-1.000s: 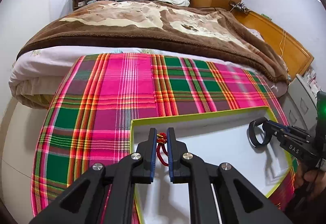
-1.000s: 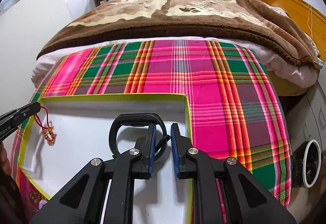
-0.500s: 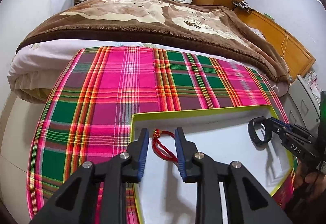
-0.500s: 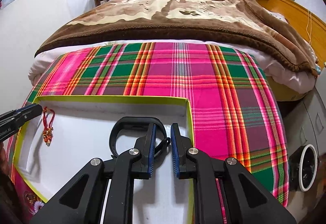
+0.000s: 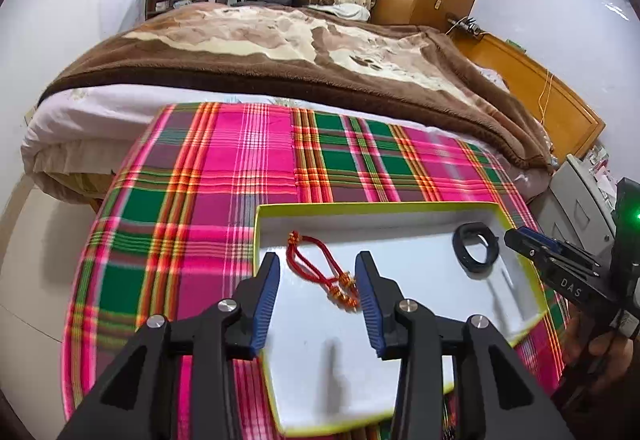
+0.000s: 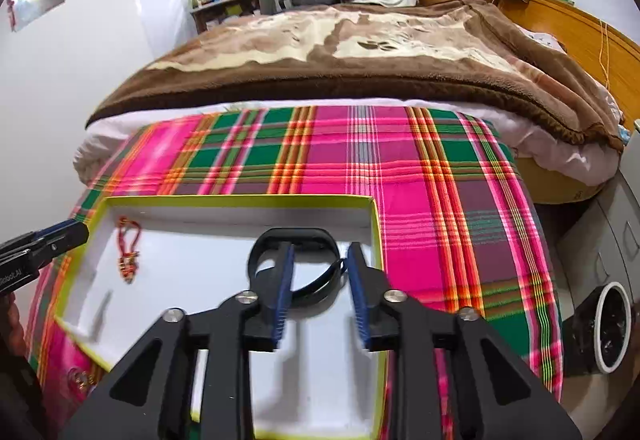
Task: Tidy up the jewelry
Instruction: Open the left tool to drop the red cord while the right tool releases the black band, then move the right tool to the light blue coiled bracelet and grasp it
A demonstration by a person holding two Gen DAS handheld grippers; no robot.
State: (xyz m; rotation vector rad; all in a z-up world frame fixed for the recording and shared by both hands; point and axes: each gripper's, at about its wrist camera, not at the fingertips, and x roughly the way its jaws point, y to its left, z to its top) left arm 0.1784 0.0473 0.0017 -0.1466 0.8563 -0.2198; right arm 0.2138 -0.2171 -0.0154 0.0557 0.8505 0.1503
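A white tray with a yellow-green rim (image 5: 376, 205) (image 6: 240, 200) lies on a plaid cloth. A red cord bracelet with gold beads (image 5: 320, 272) (image 6: 129, 254) lies loose at the tray's left end. A black band bracelet (image 5: 476, 248) (image 6: 300, 266) lies loose at its right end. My left gripper (image 5: 316, 300) is open and empty, just above the red bracelet. My right gripper (image 6: 318, 292) is open and empty, over the black band; it also shows in the left wrist view (image 5: 532, 244).
The pink and green plaid cloth (image 5: 224, 175) covers a round table. A bed with a brown blanket (image 5: 280, 55) stands beyond it. A grey cabinet (image 5: 580, 207) stands at the right. Gold jewelry (image 6: 78, 380) lies on the cloth by the tray's near left corner.
Both grippers have opened and let go. The red bracelet and the black band now lie on the tray floor. Both grippers have drawn back a little.
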